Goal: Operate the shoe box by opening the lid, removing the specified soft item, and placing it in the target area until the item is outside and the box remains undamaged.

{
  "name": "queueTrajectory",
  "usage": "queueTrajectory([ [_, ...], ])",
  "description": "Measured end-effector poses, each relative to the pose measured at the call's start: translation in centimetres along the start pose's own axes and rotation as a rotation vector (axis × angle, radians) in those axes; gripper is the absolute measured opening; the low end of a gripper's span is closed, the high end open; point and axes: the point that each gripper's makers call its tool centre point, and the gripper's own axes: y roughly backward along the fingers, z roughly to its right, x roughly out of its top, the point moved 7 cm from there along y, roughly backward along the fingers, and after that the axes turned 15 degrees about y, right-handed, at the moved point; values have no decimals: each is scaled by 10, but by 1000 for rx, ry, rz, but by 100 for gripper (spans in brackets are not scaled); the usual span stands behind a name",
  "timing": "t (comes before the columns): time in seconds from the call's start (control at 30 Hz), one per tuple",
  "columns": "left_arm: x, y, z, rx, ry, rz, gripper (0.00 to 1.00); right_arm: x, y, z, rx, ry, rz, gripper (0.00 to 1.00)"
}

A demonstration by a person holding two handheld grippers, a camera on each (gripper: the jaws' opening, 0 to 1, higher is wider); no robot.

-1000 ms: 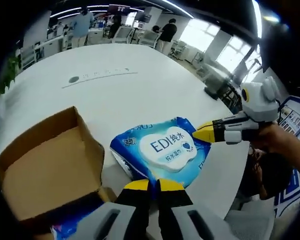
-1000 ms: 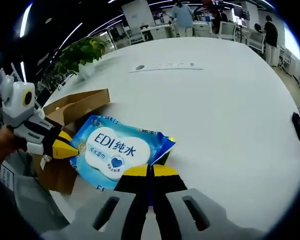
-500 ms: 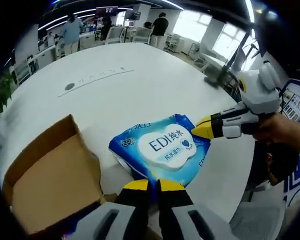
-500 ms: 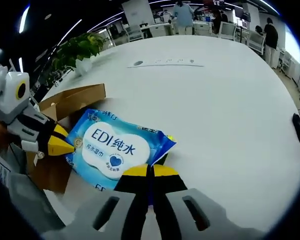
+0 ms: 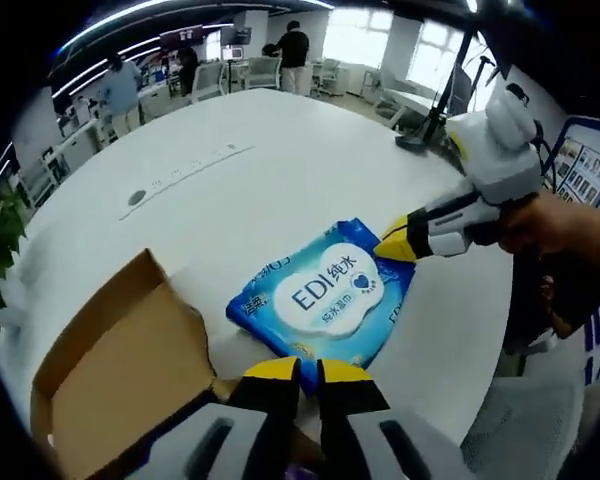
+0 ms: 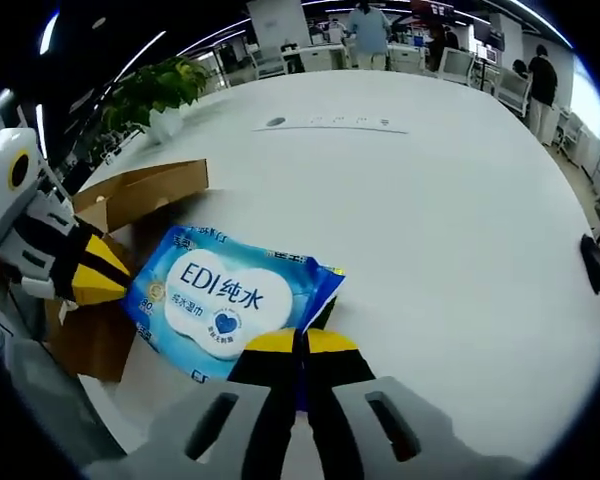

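Table [image 5: 280,180]: I am looking at a wide white top that is carrying everything here; in the right gripper view [image 6: 460,200] it is running far back toward a potted plant [image 6: 155,95].
Shoe box [image 5: 120,370]: I am seeing brown cardboard with its lid flap standing open, sitting near the table edge, just beside the pack; in the right gripper view [image 6: 140,195] it is lying behind the pack.
Wet wipes pack [image 5: 325,295]: the blue soft pack is lying outside the box, label up, over the white table, and both of my grippers are holding it by opposite edges [image 6: 225,300].
Left gripper [image 5: 308,372]: I am pinching the pack's near edge, yellow tips pressed together on it.
Right gripper [image 6: 300,342]: its jaws are closing tight on the pack's corner; a hand [image 5: 565,225] is gripping it.
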Motion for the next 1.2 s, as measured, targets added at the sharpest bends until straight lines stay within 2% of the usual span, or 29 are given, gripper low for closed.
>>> queueTrajectory([
  [0.13,1,9,-2,-22,18,28,11,0,1,-1,-9,22,20,2],
  [0.2,0,11,1,-65,26,36,14,-1,3,-4,-12,46,17,4],
  [0.33,-2,19,-3,-64,24,48,17,0,7,-9,5,67,32,17],
  [0.43,-3,27,-6,-77,34,63,19,1,11,-11,-6,105,41,20],
  [0.63,-15,45,-13,-93,-7,72,21,4,21,-20,-10,162,54,28],
  [0.9,-27,67,-22,-115,-37,87,26,17,37,-32,0,270,80,29],
  [1.03,-32,79,-31,-100,-67,95,27,26,45,-38,5,305,98,30],
  [1.2,-44,88,-44,-95,-97,74,26,42,54,-52,42,391,131,29],
])
